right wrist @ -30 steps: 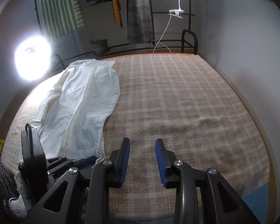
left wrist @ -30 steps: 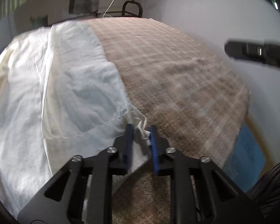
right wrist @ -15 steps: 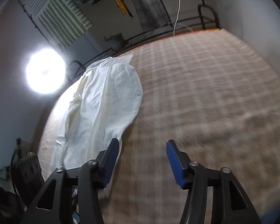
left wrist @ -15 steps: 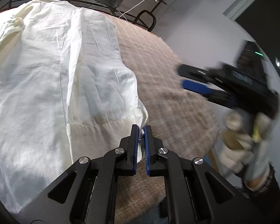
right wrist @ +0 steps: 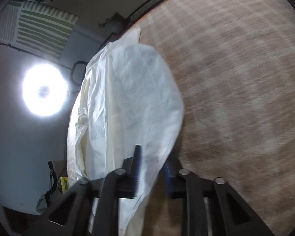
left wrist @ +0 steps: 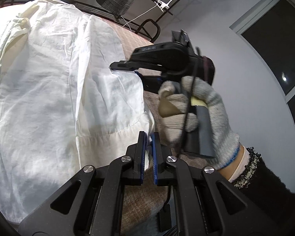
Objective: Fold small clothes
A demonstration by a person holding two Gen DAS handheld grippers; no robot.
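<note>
- The white shirt (left wrist: 55,90) lies spread over the left part of a brown plaid blanket (right wrist: 236,82).
- The left gripper (left wrist: 148,137) has its blue-padded jaws pressed together on the shirt's near hem corner.
- The right gripper (right wrist: 151,163), held by a gloved hand (left wrist: 196,106), straddles the shirt's side edge further up; its jaws stand apart, with cloth between them.
- A ring light (right wrist: 44,89) glares at the left.
</note>
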